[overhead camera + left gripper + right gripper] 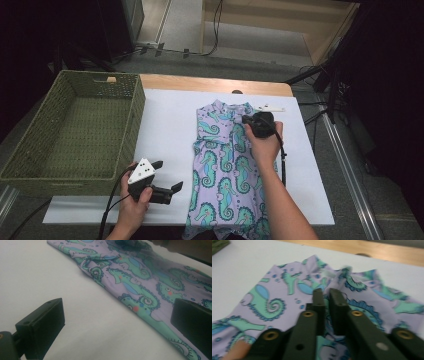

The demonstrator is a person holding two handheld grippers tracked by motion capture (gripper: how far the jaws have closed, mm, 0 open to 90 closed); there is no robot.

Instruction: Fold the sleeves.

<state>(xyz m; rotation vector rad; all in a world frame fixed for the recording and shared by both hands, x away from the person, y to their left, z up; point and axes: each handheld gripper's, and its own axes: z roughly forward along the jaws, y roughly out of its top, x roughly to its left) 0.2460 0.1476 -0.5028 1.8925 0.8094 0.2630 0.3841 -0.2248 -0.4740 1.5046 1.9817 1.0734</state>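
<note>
A lilac garment printed with green seahorses (225, 165) lies flat on the white-covered table (165, 135). The right claw (250, 119) sits over its collar end, jaws nearly closed with a narrow gap, nothing visibly pinched. The left claw (167, 175) hovers wide open beside the garment's left edge, near a green woven basket (30, 150).

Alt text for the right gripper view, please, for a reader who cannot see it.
The right gripper, two black jaws nearly together with a thin gap, points down at a rumpled lilac garment printed with teal seahorses; whether fabric is pinched cannot be told. The garment lies on a white table cover, with a strip of bare wooden tabletop beyond.
</note>
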